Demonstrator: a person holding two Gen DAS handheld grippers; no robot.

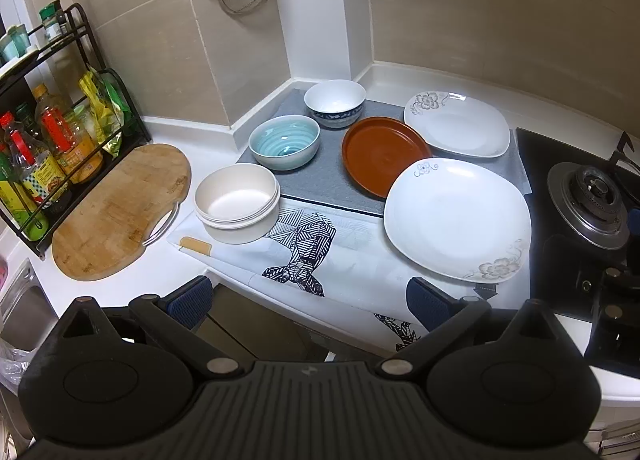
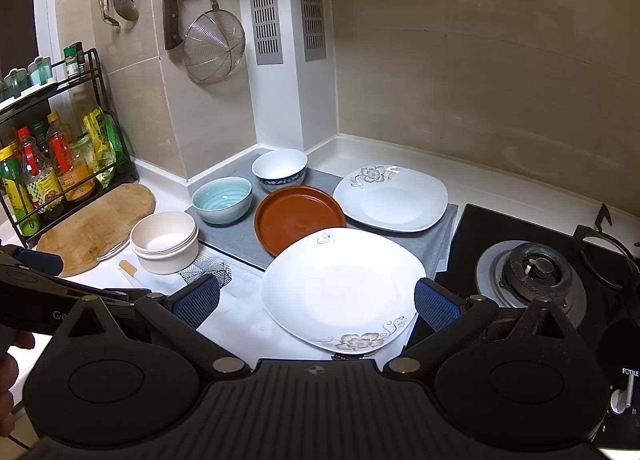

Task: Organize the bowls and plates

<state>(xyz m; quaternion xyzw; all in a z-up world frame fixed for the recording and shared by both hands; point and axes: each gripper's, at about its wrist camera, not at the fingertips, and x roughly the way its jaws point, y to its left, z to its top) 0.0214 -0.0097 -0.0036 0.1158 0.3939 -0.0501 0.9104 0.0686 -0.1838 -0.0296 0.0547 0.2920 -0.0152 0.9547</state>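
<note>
The near plate (image 2: 340,284), white and square with rounded corners, lies flat on the printed cloth (image 2: 236,324), and its front edge sits between the fingers of the right gripper (image 2: 316,302), a little ahead of them; the jaws stand wide apart and hold nothing. From this gripper the plate is straight ahead and slightly below, so I judge the right hand is the nearer one for it. The plate has no real long axis, only a corner with a flower pointing toward the camera. The left gripper (image 1: 308,300) is also wide open and empty, and it hovers at the counter edge, with the cream bowl (image 1: 238,211) ahead on its left side and the near plate on its right. Behind the near plate, its far edge covers part of the brown plate (image 2: 296,219), which rests on the grey mat (image 2: 228,236). The far plate (image 2: 394,199) lies just beside the brown one, toward the back right. The teal bowl (image 2: 222,199) and the blue-rimmed bowl (image 2: 280,169) stand upright on the mat near the corner. To the right is the stove (image 2: 536,272), to the left a cutting board (image 2: 96,227) and a rack (image 2: 52,163) of bottles; the wall holds a strainer (image 2: 214,47).
</note>
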